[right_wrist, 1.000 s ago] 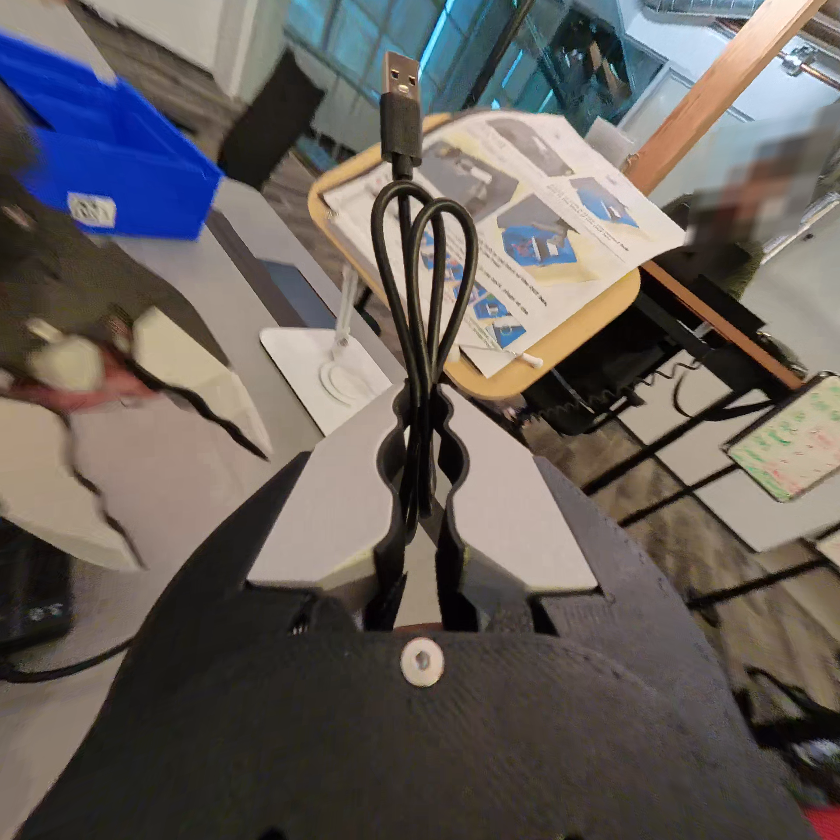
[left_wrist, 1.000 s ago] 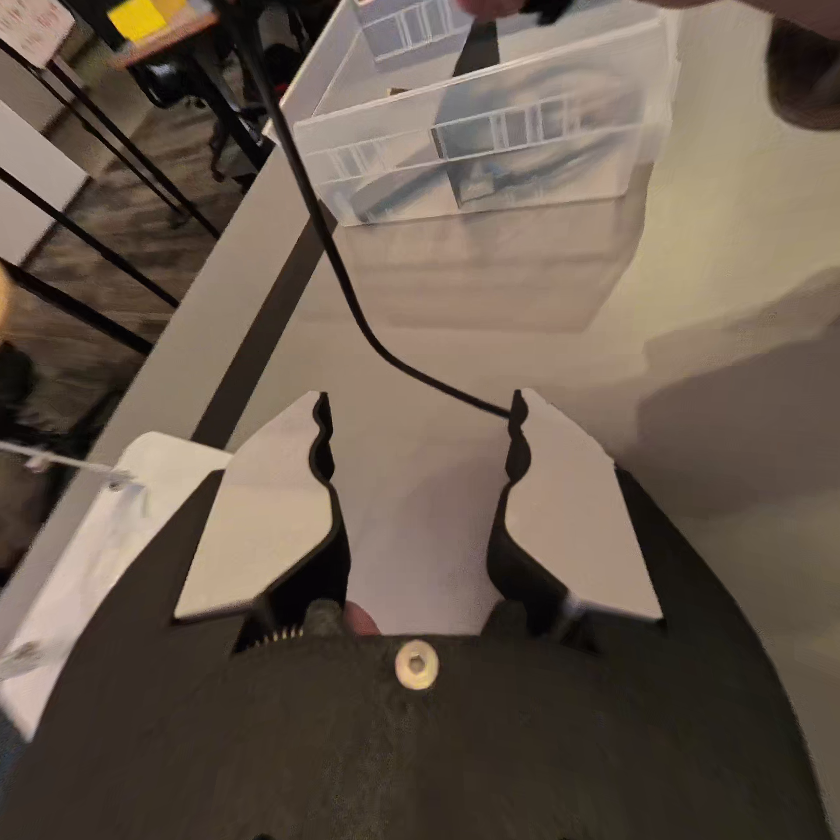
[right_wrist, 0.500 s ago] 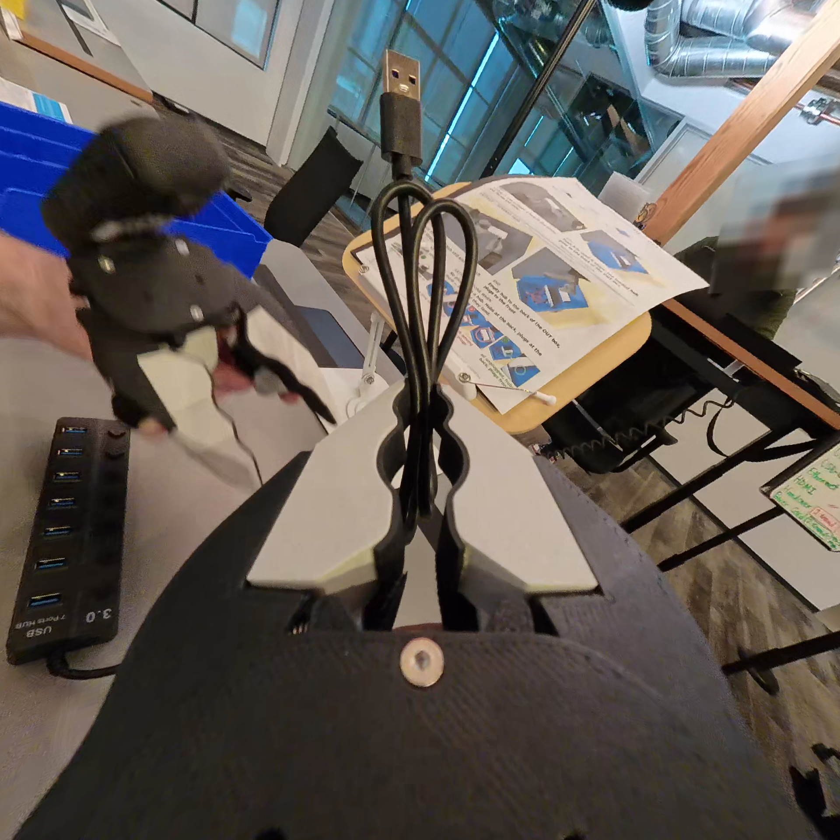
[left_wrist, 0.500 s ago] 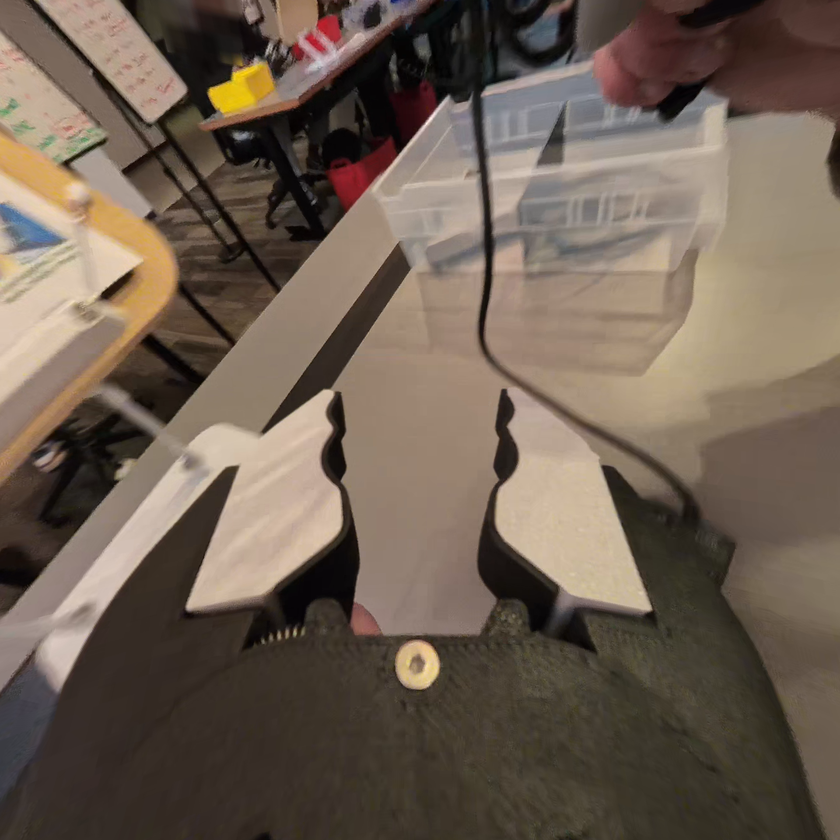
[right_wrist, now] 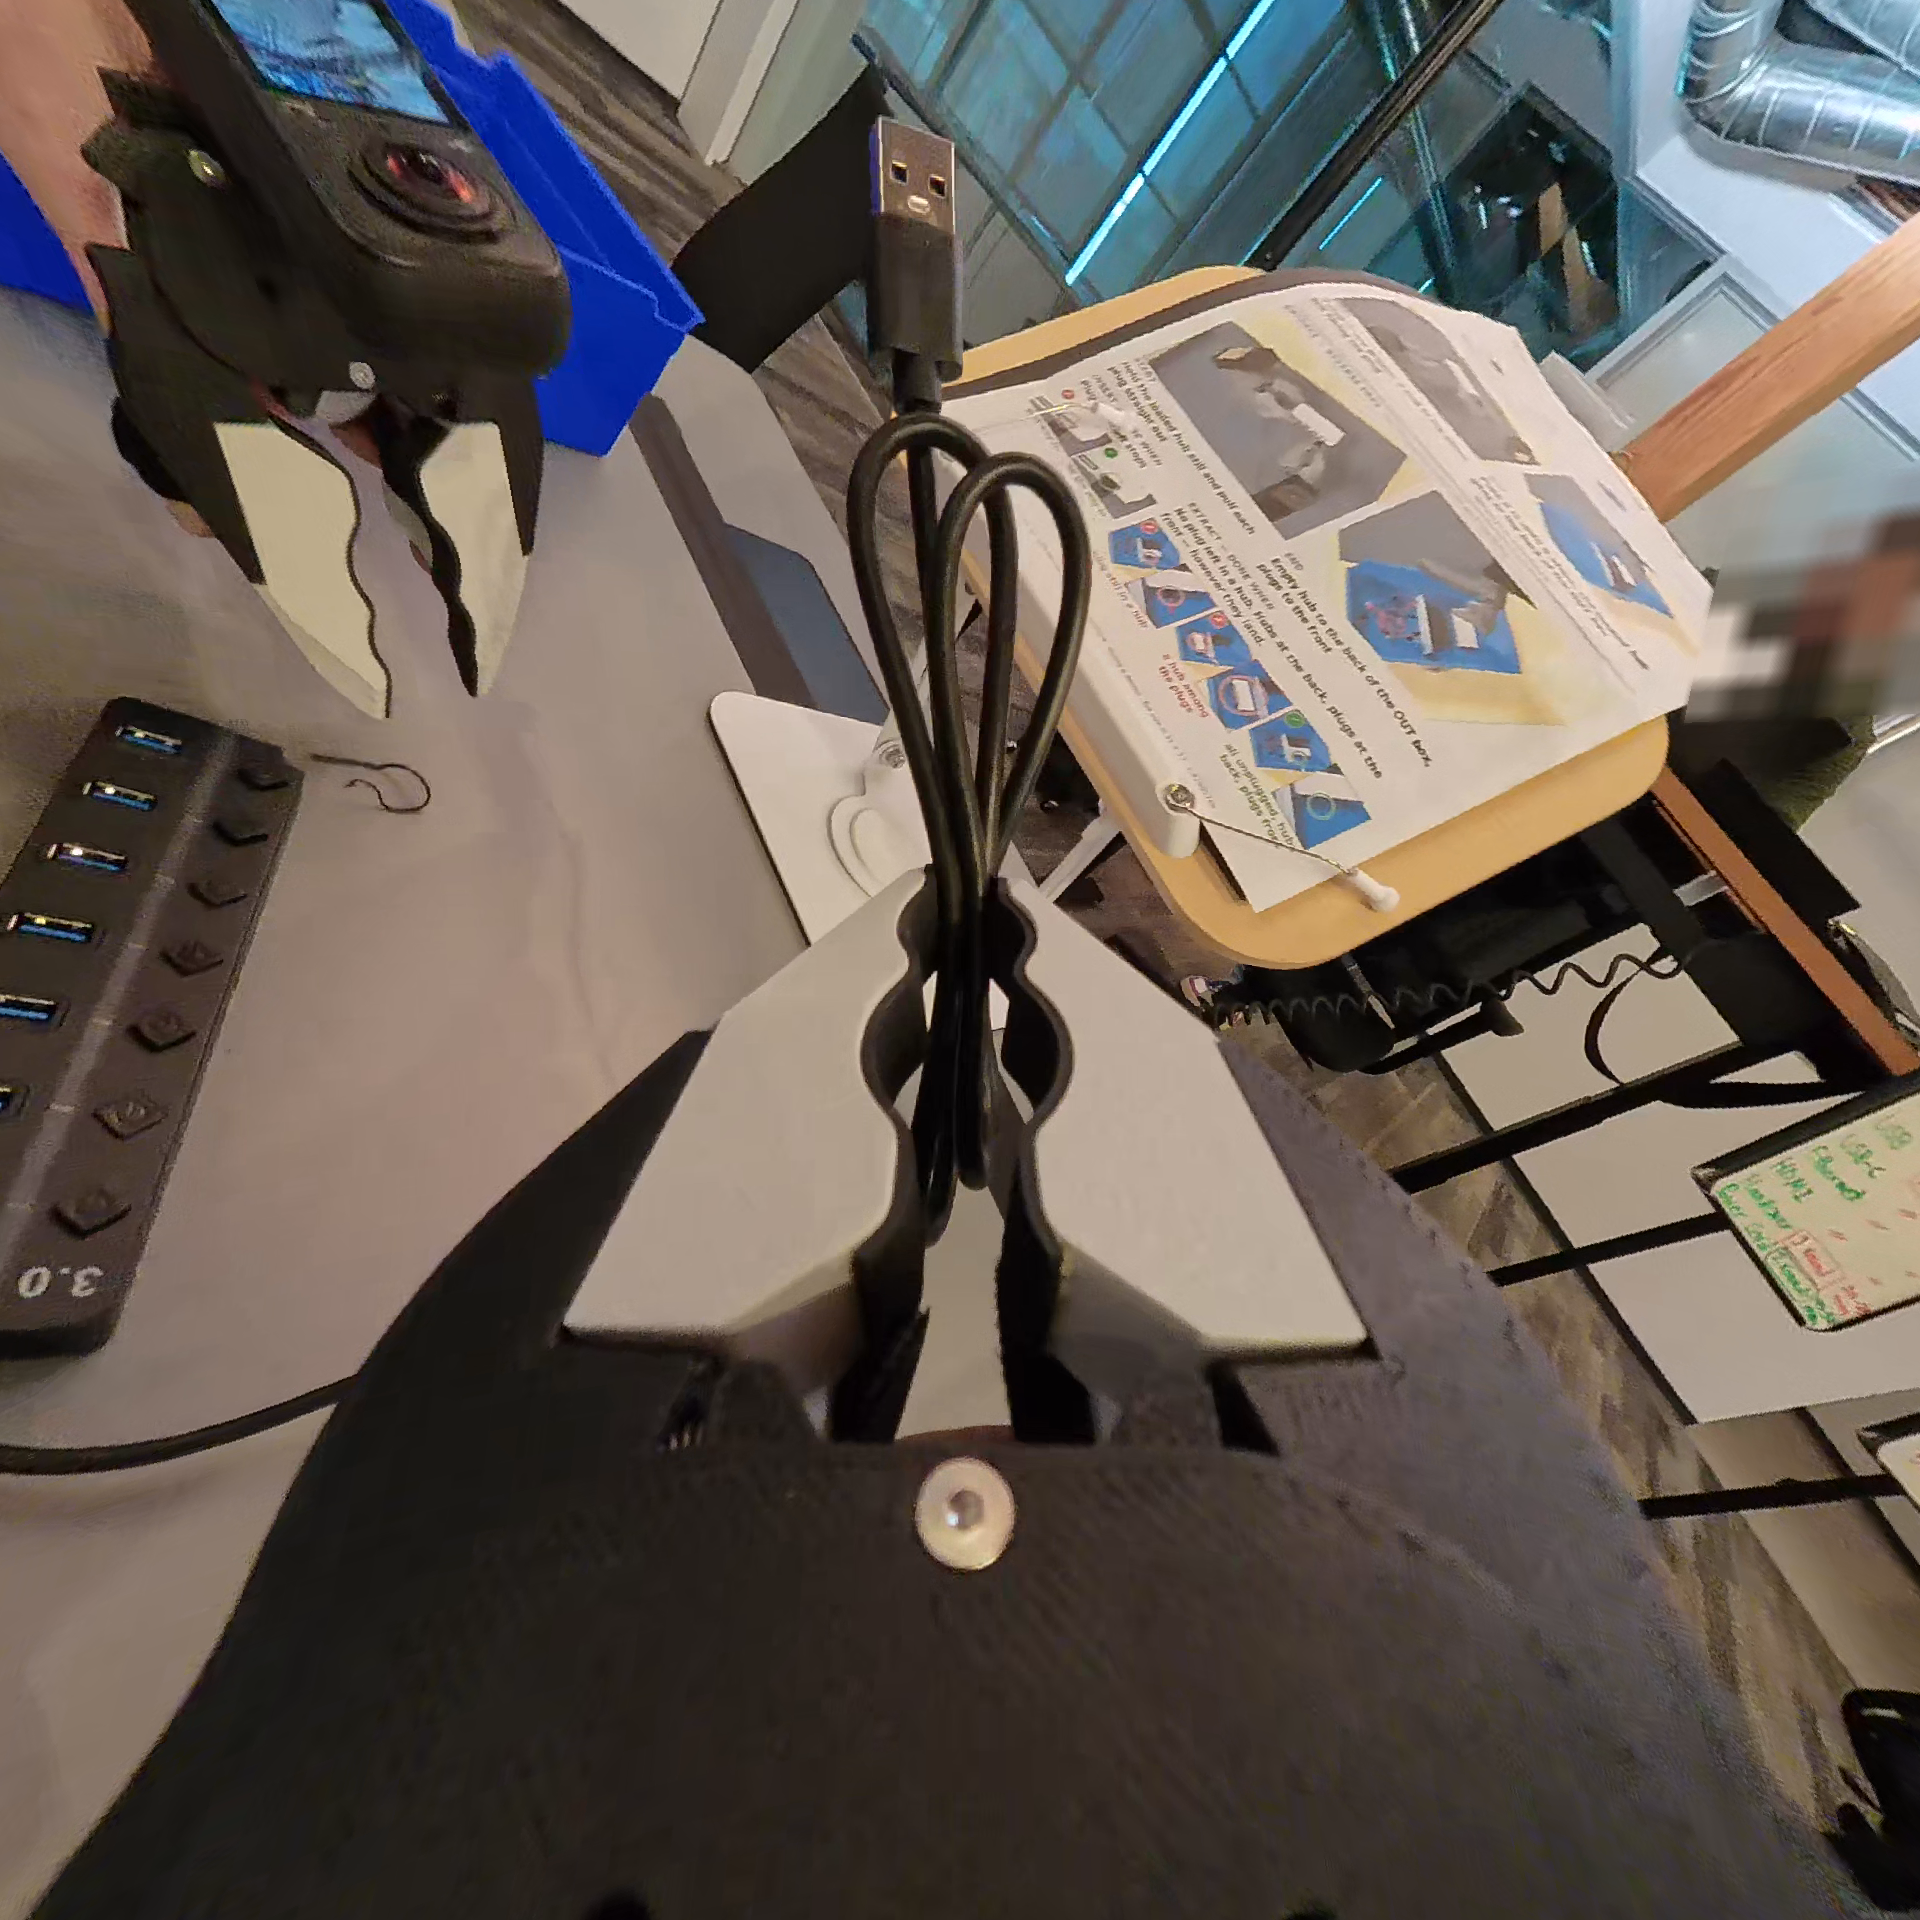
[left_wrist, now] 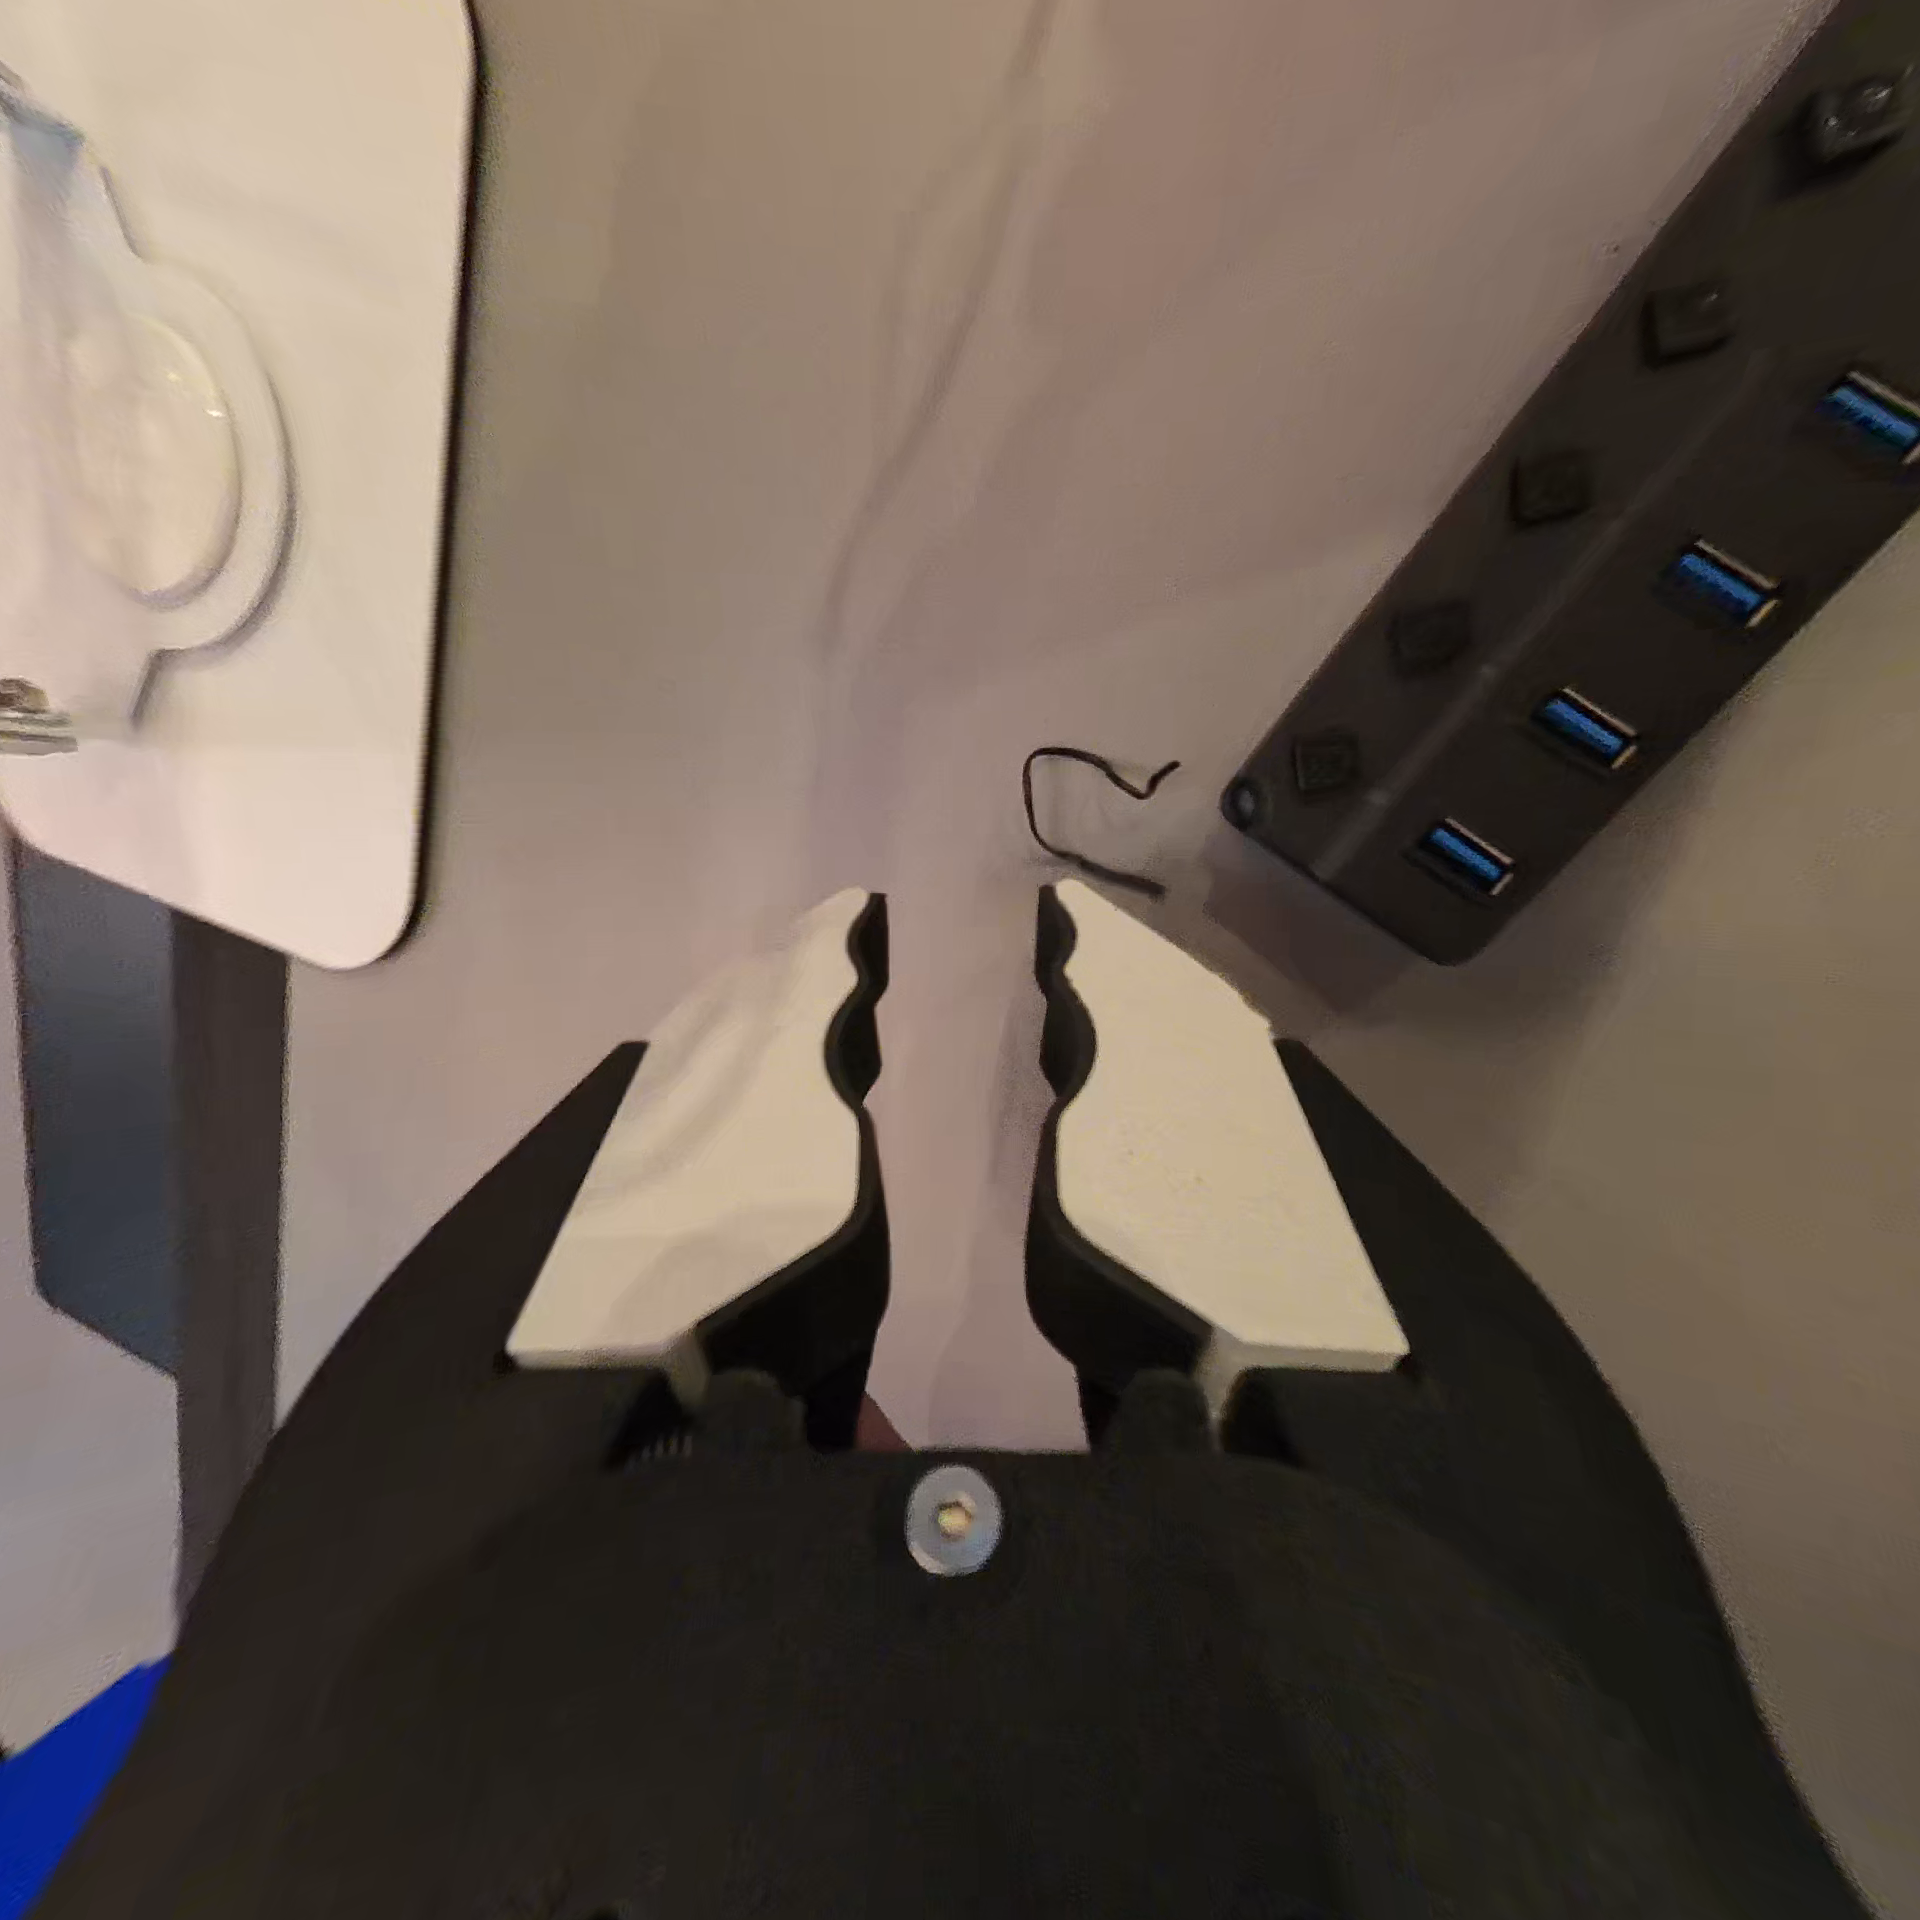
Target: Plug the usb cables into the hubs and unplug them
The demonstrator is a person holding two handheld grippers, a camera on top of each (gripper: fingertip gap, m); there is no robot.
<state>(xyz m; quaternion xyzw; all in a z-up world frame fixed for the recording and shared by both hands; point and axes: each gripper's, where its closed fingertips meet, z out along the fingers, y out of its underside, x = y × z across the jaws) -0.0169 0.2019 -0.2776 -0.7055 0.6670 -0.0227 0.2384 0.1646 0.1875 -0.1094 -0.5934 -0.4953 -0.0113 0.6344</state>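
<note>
Right gripper [right_wrist: 961, 914] clamped on looped cable [right_wrist: 966, 665], plug [right_wrist: 914, 239] upward. Left gripper [left_wrist: 961, 904] slightly open, empty, near hub [left_wrist: 1558, 623]. Risk: floppy loop misaligns plug with port.

Left hand-held gripper [left_wrist: 961, 909]: a black, grainy, wedge-shaped body was seen, fitted with two pale grey fingers [left_wrist: 727, 1153].
Finger edges: wavy black inner rims were shown.
Screw: one round silver screw [left_wrist: 953, 1536] was set in the body's middle.
Camera: a black, round-lensed camera [right_wrist: 416, 197] was mounted on top.
Right hand-held gripper [right_wrist: 961, 894]: the same black body, grey fingers [right_wrist: 758, 1132] and silver screw [right_wrist: 963, 1512] were seen.
</note>
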